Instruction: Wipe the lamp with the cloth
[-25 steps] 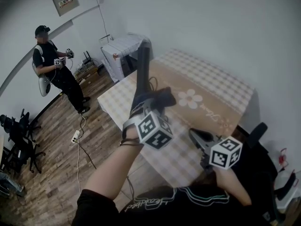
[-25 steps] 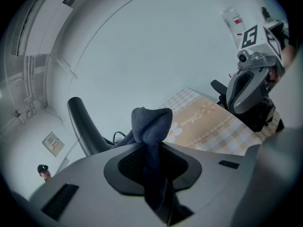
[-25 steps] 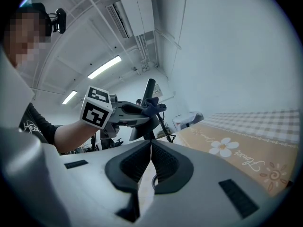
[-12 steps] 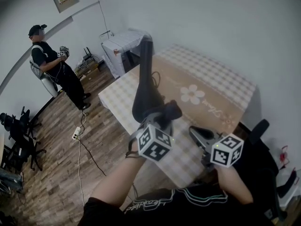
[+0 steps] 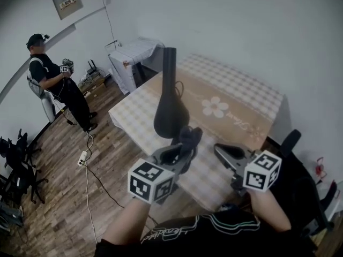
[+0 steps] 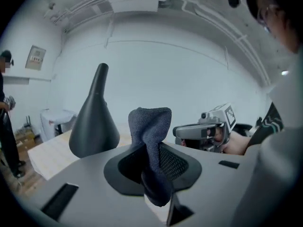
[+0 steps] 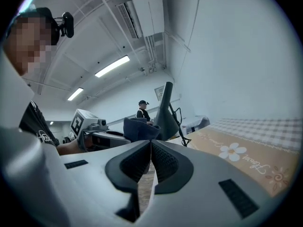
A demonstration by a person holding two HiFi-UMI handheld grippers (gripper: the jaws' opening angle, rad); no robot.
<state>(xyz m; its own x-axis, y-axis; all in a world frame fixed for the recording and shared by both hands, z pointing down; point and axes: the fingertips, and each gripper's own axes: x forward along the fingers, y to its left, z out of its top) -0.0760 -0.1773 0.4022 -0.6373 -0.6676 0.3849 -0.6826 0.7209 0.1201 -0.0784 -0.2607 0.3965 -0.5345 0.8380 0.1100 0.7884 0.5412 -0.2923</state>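
The black lamp [image 5: 170, 111] stands on the checked table [image 5: 236, 90], a cone with a narrow neck; it also shows as lamp [image 6: 93, 122] and lamp [image 7: 165, 112]. My left gripper [image 5: 185, 143] is shut on a dark blue cloth [image 6: 152, 129], which sticks up between the jaws just in front of the lamp's base, apart from it. The cloth [image 5: 188, 138] hangs beside the lamp's lower right. My right gripper [image 5: 228, 153] is shut, nothing in it, to the right of the cloth over the table's near edge.
A person [image 5: 53, 84] in black stands at the far left on the wooden floor. A covered cabinet [image 5: 134, 60] sits behind the table. A black cable [image 7: 179, 119] trails from the lamp. Chairs [image 5: 16, 159] stand at left. The wall runs behind the table.
My left gripper with the cloth has dropped down and back off the lamp's base toward me, its marker cube swinging left. The right gripper has barely moved.
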